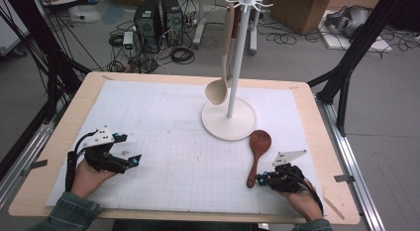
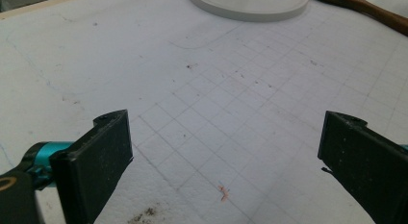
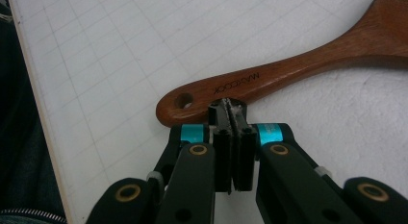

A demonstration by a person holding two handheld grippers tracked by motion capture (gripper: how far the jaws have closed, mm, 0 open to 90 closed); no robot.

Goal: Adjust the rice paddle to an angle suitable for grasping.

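A dark wooden spoon [image 1: 257, 151] lies flat on the white grid mat [image 1: 173, 142], bowl toward the white stand [image 1: 229, 123]. My right gripper [image 1: 258, 180] is shut, its tips against the near edge of the spoon handle [image 3: 269, 77] beside the hanging hole; in the right gripper view [image 3: 228, 111] the jaws press together with nothing visible between them. A pale wooden spoon [image 1: 218, 89] hangs from a hook at the stand's top. My left gripper [image 1: 130, 148] rests low at the mat's left side, open wide [image 2: 226, 137] over bare mat, empty.
The stand's round base [image 2: 250, 5] sits at the mat's far centre-right, with the dark spoon's handle [image 2: 370, 10] beside it. The wooden table edge [image 1: 69, 117] frames the mat. Computers, cables and boxes lie on the floor beyond.
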